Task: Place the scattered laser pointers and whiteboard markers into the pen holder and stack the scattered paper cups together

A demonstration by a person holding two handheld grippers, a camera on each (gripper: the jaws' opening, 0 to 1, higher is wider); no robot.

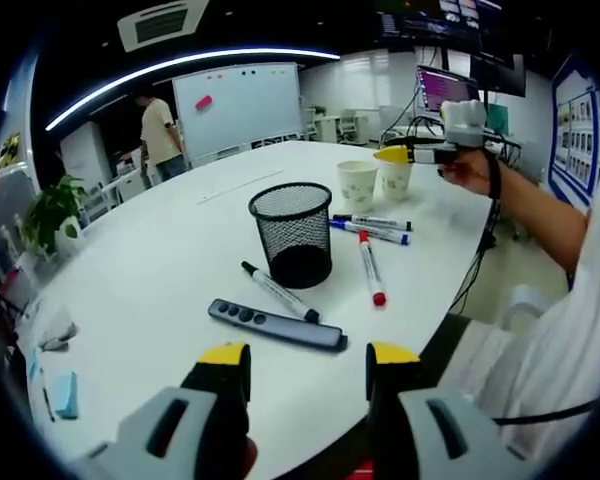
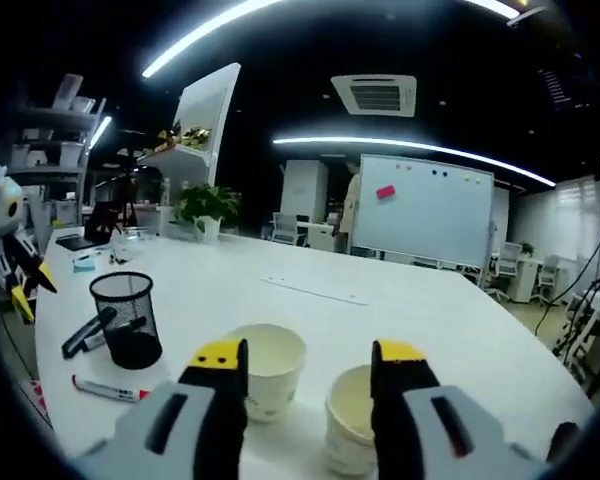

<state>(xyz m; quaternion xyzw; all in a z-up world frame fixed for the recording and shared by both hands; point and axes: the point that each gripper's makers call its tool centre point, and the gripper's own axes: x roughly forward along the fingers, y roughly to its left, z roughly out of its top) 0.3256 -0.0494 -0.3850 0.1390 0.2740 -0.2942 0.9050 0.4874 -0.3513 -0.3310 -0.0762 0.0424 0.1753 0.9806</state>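
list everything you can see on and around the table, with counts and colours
pen holder: 1, black mesh, table centre
paper cups: 2, pale, side by side, close in front of the right hand-held gripper
laser pointer: 1, dark with buttons, flat on the table near the left hand-held gripper
black-capped marker: 1, white body, beside the pen holder
red marker: 1, red cap, right of the pen holder
blue marker: 1, between pen holder and cups; another pen lies just behind it
table: 1, white, rounded
whiteboard: 1, white, far side of the room
potted plant: 1, green, beyond the table edge
person: 1, standing by the whiteboard
left hand-held gripper: yellow-tipped, jaws apart, empty
right hand-held gripper: yellow-tipped, jaws apart, empty
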